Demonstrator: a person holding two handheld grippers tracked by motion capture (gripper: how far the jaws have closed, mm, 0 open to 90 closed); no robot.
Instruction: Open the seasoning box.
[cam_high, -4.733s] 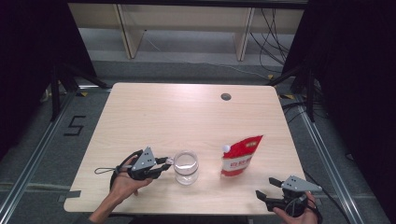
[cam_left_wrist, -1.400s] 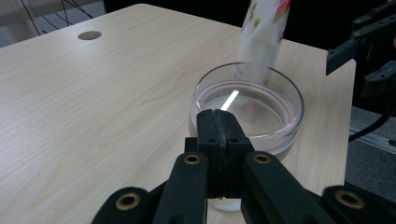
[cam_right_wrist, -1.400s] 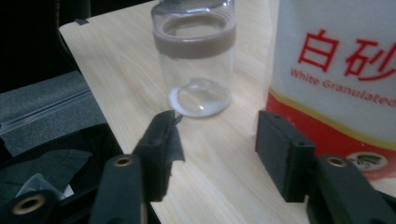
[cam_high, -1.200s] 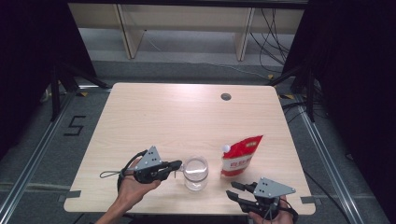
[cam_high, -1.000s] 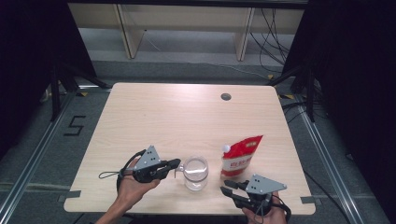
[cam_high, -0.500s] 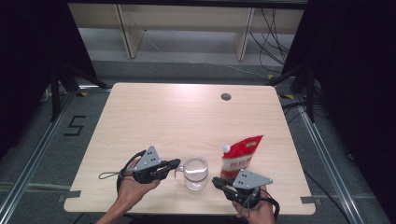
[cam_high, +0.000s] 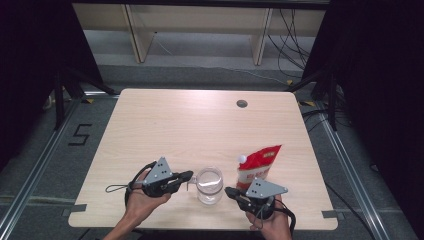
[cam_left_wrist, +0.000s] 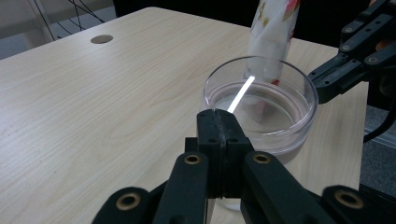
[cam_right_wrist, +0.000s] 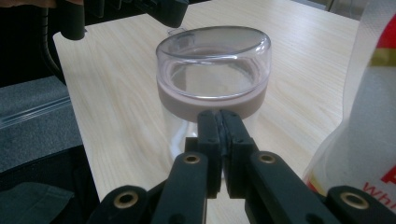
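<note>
A clear glass jar (cam_high: 209, 184) stood near the desk's (cam_high: 200, 125) front edge, between both grippers (cam_high: 184, 177) (cam_high: 231, 192), jaws pressed together. Probably fragile and slippery, best held around its banded wall.

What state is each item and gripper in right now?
Glass cup: upright, open-topped, on the table.
Red spout pouch: standing upright, white cap on.
Left gripper: jaws shut, tips at the cup's side.
Right gripper: jaws shut, empty, tips just short of the cup.
</note>
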